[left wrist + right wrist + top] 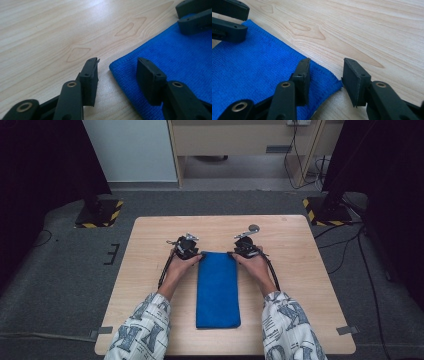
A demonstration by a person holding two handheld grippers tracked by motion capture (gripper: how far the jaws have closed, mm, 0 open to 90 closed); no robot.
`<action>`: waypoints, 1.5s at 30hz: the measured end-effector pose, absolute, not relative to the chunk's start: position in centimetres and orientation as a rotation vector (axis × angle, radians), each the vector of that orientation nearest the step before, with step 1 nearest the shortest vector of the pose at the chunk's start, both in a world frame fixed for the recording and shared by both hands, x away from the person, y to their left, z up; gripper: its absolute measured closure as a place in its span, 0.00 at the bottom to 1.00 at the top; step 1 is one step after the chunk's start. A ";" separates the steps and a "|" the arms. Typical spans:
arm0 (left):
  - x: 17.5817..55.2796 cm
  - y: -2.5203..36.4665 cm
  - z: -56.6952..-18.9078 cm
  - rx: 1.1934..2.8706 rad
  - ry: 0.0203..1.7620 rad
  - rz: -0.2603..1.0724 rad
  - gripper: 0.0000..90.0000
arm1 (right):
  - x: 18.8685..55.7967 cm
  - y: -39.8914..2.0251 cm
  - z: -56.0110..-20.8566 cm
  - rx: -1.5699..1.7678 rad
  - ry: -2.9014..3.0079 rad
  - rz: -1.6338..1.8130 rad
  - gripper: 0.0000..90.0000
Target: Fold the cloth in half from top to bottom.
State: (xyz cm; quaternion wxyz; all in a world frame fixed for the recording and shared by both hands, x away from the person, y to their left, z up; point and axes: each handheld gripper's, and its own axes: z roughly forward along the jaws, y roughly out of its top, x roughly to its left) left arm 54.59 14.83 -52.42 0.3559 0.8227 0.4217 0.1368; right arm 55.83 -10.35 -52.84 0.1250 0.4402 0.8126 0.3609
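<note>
Two half-open claws astride cloth (pixel 217 290) corners

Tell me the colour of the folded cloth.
Solid bright blue cloth; clearest in the high view.

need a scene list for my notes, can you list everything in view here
cloth: one, blue, folded into a long strip, lying mid-table, running from the grippers toward the near edge
table: one, light wood, bare around the cloth
stand bases: two, black with yellow-black striped edges, on the floor past the table's far corners
cables: several, black, on the grey floor to the right
left gripper: one, black, jaws apart astride the cloth's far left corner
right gripper: one, black, jaws apart astride the far right corner
sleeves: two, white patterned, at the near edge
</note>
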 end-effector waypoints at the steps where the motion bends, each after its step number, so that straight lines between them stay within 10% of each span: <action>1: 54.6 14.8 -52.5 2.135 1.087 0.357 0.58 | 55.9 -10.3 -52.8 1.281 2.369 1.052 0.63; 15: 54.0 13.9 -52.4 2.148 1.062 0.298 0.95 | 55.4 -9.2 -52.8 1.238 2.418 1.091 0.96; 45: 52.9 13.2 -45.4 2.038 0.979 0.441 0.96 | 53.7 -11.2 -46.2 1.170 2.268 1.266 0.97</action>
